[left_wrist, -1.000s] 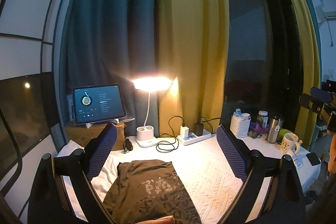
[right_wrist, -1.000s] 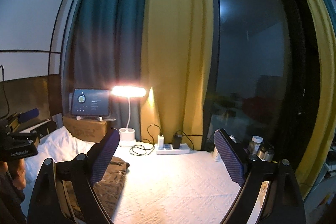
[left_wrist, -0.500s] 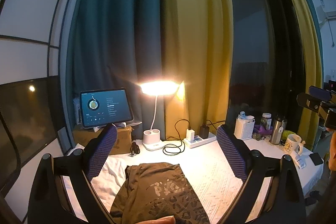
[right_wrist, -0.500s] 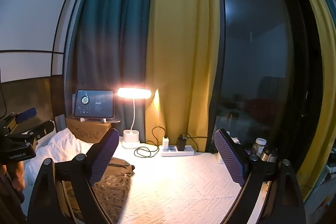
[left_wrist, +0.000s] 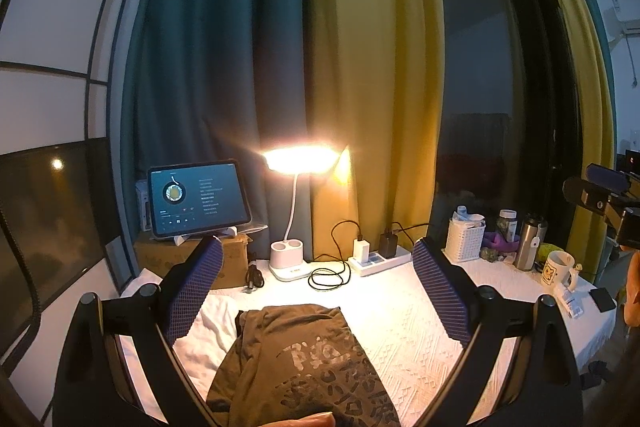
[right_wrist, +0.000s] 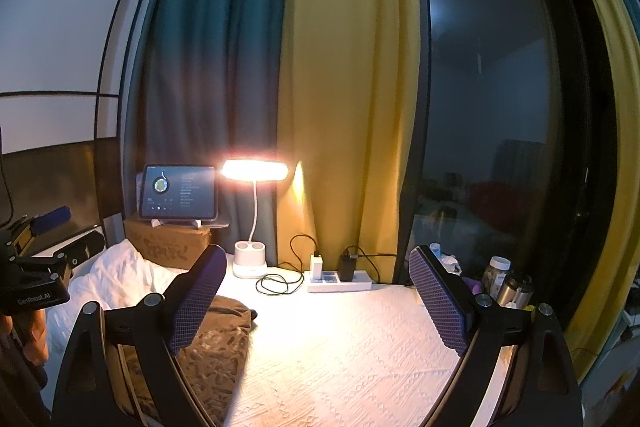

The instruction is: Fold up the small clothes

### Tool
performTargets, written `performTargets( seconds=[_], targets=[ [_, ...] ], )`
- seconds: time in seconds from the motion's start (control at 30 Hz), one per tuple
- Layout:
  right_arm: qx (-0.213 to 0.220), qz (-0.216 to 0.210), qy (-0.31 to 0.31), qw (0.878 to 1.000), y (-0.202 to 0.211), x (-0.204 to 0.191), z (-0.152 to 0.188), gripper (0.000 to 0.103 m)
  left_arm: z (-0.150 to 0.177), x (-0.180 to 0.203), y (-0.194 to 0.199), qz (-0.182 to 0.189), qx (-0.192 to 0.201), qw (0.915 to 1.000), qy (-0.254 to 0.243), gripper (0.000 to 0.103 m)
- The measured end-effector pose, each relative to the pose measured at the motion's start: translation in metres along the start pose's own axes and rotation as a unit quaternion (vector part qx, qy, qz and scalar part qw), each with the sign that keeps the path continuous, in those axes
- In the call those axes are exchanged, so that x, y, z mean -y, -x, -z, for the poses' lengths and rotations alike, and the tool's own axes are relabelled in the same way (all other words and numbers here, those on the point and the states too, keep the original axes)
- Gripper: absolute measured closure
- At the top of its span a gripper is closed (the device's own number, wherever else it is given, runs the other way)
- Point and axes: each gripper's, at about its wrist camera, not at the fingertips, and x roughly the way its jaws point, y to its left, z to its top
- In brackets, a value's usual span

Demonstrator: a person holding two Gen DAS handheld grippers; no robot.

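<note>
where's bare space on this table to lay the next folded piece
Free: the white cloth right of the brown shirt, in front of the power strip. Crowded: the back edge with lamp and cables, and the right end with basket, flask and mug.

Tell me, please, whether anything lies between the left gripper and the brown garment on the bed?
Nothing visible does. The left gripper is open above the brown printed garment, which lies on the white bedspread. The desk lamp, coiled cable and power strip sit beyond it.
</note>
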Motion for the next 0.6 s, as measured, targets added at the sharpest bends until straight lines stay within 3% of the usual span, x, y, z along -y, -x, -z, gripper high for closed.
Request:
performTargets(
  seconds=[0.6],
  targets=[
    [-0.003, 0.005, -0.004, 1.0, -0.0035, 0.0039, 0.0036, 0.009, 0.0003, 0.0079, -0.0024, 0.002, -0.006, 1.0, -0.002, 0.008]
  ],
)
